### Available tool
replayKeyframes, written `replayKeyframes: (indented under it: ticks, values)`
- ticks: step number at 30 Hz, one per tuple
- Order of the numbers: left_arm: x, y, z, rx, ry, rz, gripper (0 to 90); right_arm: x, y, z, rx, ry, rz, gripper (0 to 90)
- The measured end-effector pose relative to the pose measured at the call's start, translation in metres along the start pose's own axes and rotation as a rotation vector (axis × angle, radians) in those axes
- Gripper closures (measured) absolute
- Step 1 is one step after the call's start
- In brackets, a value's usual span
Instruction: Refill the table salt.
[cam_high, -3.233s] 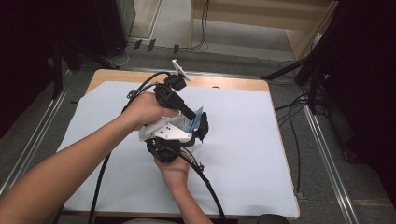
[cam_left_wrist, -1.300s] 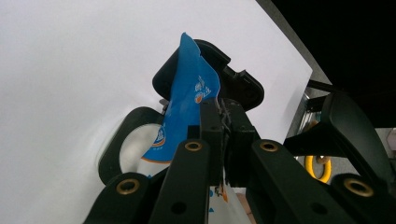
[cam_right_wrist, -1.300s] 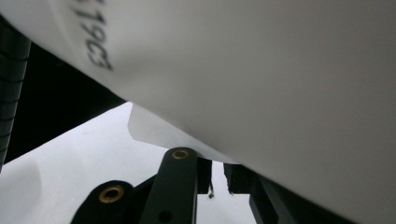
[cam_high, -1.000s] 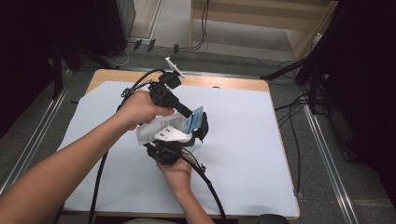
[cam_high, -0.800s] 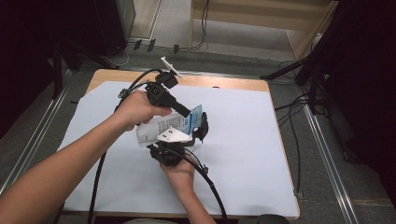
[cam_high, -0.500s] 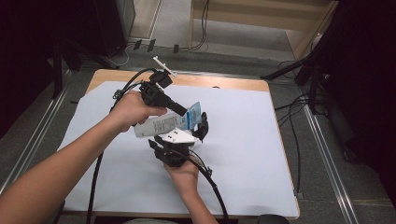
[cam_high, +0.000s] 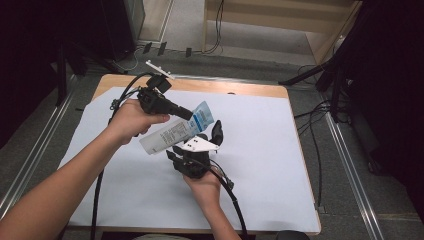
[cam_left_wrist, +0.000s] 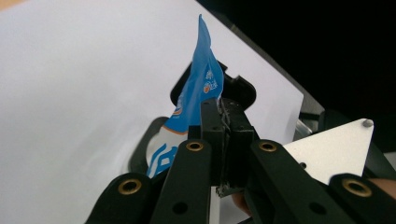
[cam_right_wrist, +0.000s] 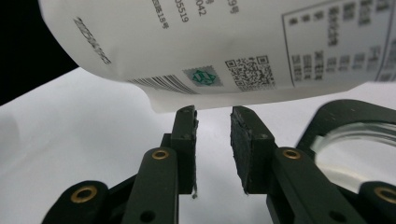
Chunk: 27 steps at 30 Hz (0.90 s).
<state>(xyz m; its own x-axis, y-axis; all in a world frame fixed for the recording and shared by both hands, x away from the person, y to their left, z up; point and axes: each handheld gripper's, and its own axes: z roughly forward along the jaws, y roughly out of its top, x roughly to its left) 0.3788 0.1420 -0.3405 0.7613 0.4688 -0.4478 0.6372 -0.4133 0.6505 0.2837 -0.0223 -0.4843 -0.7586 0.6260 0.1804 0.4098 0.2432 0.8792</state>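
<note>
The left gripper (cam_high: 186, 114) is clamped shut on the flat blue end of a tube (cam_high: 172, 134), holding it in the air above the white sheet (cam_high: 260, 150) that covers the table (cam_high: 240, 89); the tube slants down toward the person's left. The right gripper (cam_high: 200, 145) sits just under it, jaws a little apart with nothing between them (its own view shows the pads (cam_right_wrist: 247, 140) just below the tube's printed white body (cam_right_wrist: 224, 46), whether they touch it I cannot tell).

The main risk, as I judge it, is the thin crimped end sliding out of the left pinch, since the tube's weight hangs well away from that grip. A sideways nudge from the right gripper could twist it loose and drop it onto the sheet. If the right jaws close now, they would likely close on air.
</note>
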Motion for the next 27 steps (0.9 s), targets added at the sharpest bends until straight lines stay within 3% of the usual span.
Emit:
replayKeyframes:
  ticks: [4, 7, 13, 16, 27]
  values:
    - [0.004, -0.004, -0.013, -0.042, 0.0, 0.014, 90.0, -0.006, 0.002, -0.007, 0.016, 0.011, 0.006, 72.0]
    - [0.007, -0.006, -0.021, -0.06, -0.014, 0.013, 90.0, -0.012, 0.004, -0.013, 0.017, 0.041, 0.053, 72.0]
    - [0.013, -0.013, -0.036, -0.103, 0.022, 0.016, 90.0, -0.015, 0.009, -0.025, 0.047, 0.033, -0.002, 72.0]
    - [0.019, -0.018, -0.041, -0.114, 0.029, 0.007, 90.0, -0.02, 0.01, -0.033, 0.046, 0.05, 0.023, 72.0]
    - [0.036, -0.037, -0.052, -0.105, 0.101, -0.007, 90.0, -0.032, 0.01, -0.052, 0.056, 0.058, -0.02, 70.8]
